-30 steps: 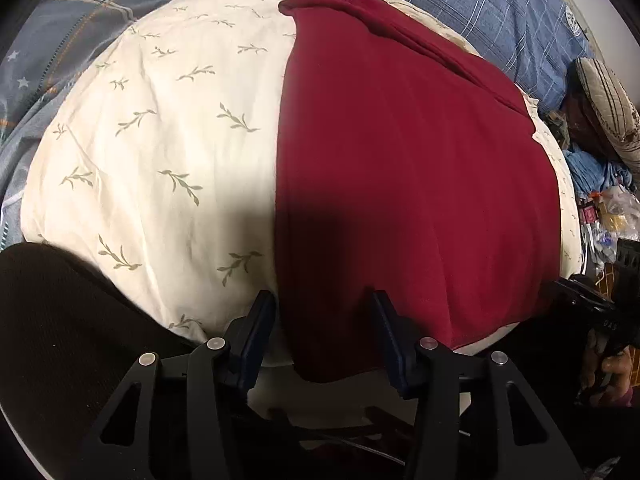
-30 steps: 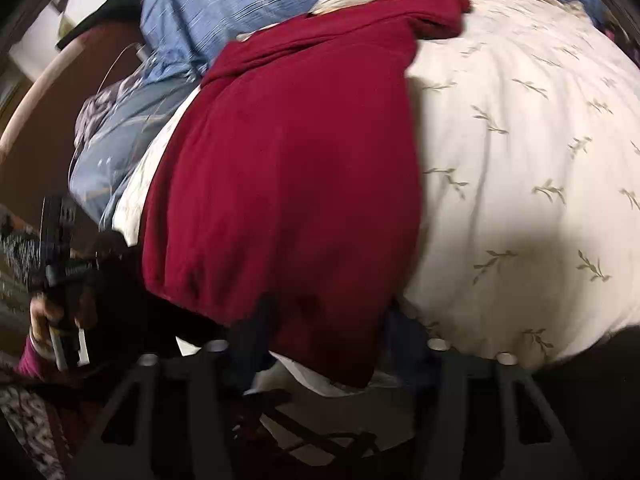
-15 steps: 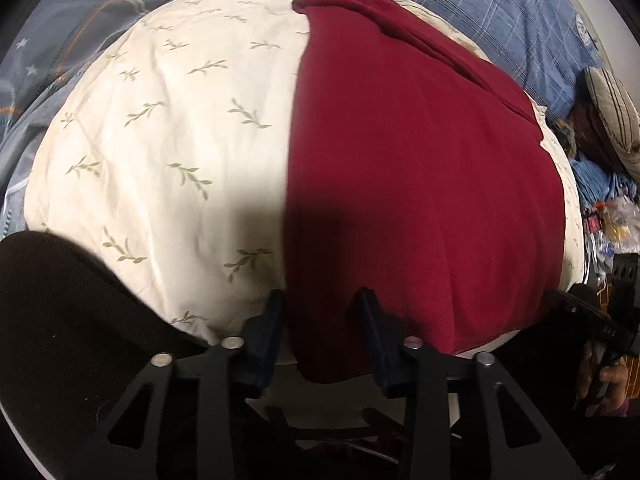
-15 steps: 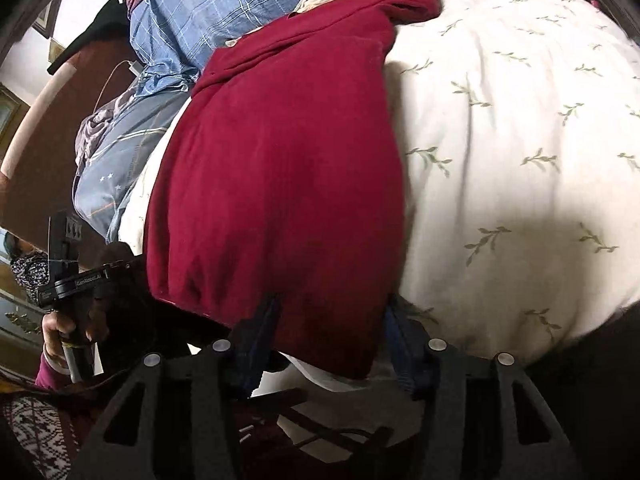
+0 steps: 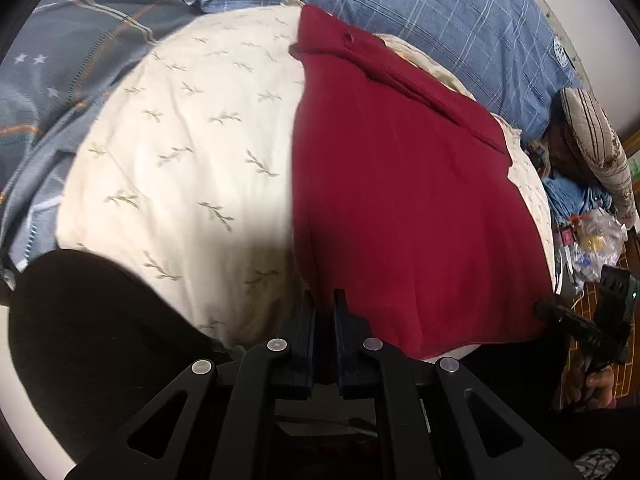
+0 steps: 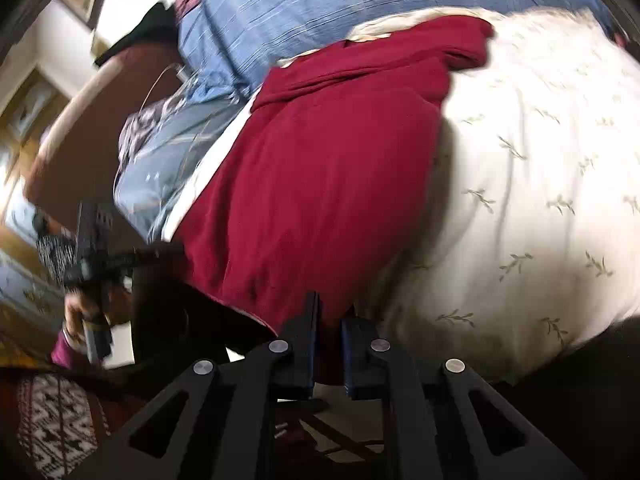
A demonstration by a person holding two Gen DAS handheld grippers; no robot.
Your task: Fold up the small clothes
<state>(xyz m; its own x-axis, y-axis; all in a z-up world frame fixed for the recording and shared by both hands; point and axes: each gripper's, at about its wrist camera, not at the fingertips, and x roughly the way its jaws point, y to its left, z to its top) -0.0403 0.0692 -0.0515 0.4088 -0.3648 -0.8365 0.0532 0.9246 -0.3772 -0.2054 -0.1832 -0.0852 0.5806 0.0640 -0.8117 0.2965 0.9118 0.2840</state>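
**A:** Where is the garment right now?

**B:** A dark red, soft knit garment [image 5: 400, 200] lies spread flat on a cream pillow printed with small green sprigs [image 5: 180, 160], which sits on a bed among blue checked bedding [image 5: 440, 12]. The red cloth covers the right half of the pillow in the left wrist view, its buttoned collar end [image 5: 348, 38] farthest from the camera and its hem hanging over the pillow's near edge.

**A:** And the two tools?

**B:** The left gripper [image 5: 323, 308] has its fingers drawn narrow, pinching the near hem at the garment's left corner. The right gripper [image 6: 330, 312] is likewise nearly closed, with red cloth between its fingers at the opposite near corner. The right wrist view is blurred, so the exact bite there is hard to judge.

**A:** What has changed?

**B:** Half a second ago both pairs of fingers stood wide, straddling the hem without gripping it. Now both have closed on the fabric.

**A:** What does that mean for the fold?

**B:** Probably the grasp is secured and the fold itself has not begun. The likely next move is lifting the hem and carrying it toward the collar, keeping both corners level so the cloth doesn't skew.
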